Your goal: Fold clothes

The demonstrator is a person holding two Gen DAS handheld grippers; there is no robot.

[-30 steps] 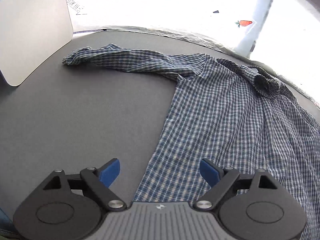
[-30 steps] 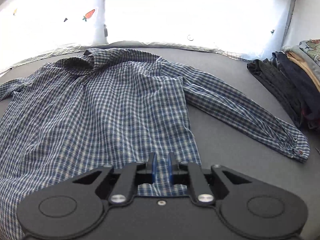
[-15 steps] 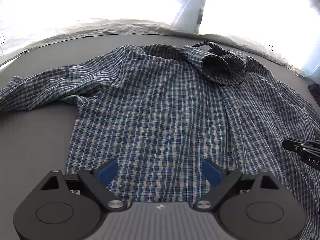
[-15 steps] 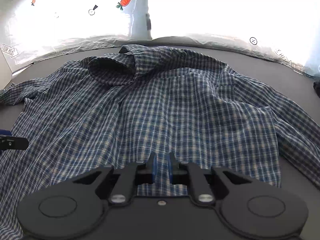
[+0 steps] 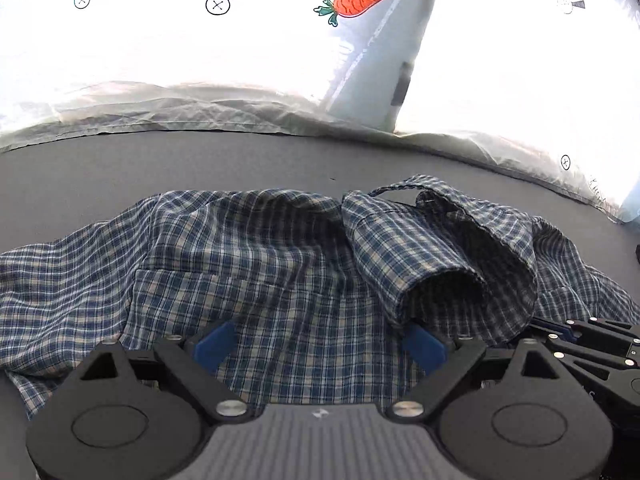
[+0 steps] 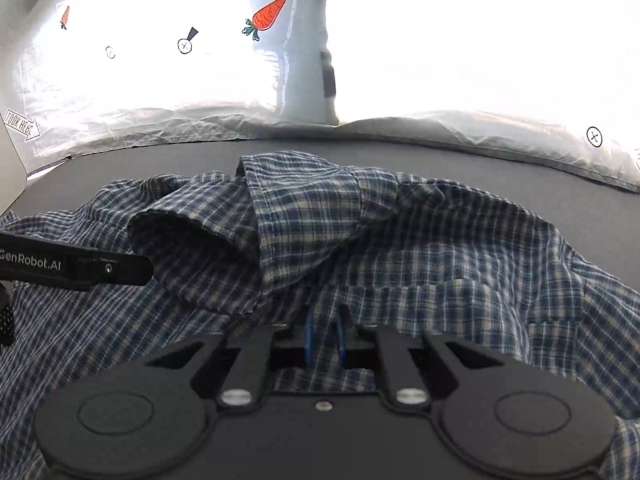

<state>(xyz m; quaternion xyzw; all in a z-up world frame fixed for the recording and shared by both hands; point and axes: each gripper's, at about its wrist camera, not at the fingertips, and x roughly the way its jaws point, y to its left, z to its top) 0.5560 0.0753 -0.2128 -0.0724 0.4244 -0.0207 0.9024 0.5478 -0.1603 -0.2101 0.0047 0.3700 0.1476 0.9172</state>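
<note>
A blue and white plaid shirt (image 5: 280, 272) lies spread and rumpled on the dark grey table (image 5: 160, 168). Its collar (image 5: 440, 264) stands up in a hollow fold. My left gripper (image 5: 320, 344) hangs open just above the shirt's upper part, with its right pad beside the collar. My right gripper (image 6: 324, 336) is low over the shirt to the right of the collar (image 6: 248, 236), its blue pads drawn almost together and no fabric visibly pinched. Each gripper shows in the other's view: the right gripper (image 5: 580, 340) at the lower right, the left gripper's finger (image 6: 80, 266) at the left.
A crinkled white sheet (image 5: 240, 108) printed with a carrot (image 5: 352, 4) and target marks rises along the table's far edge. A white board's edge (image 6: 10, 160) stands at the far left. Bare table runs between the shirt and the sheet.
Both grippers have swept inward over the shirt and dropped toward the collar, ending side by side. The shirt has stayed put, and neither pair of jaws has changed.
</note>
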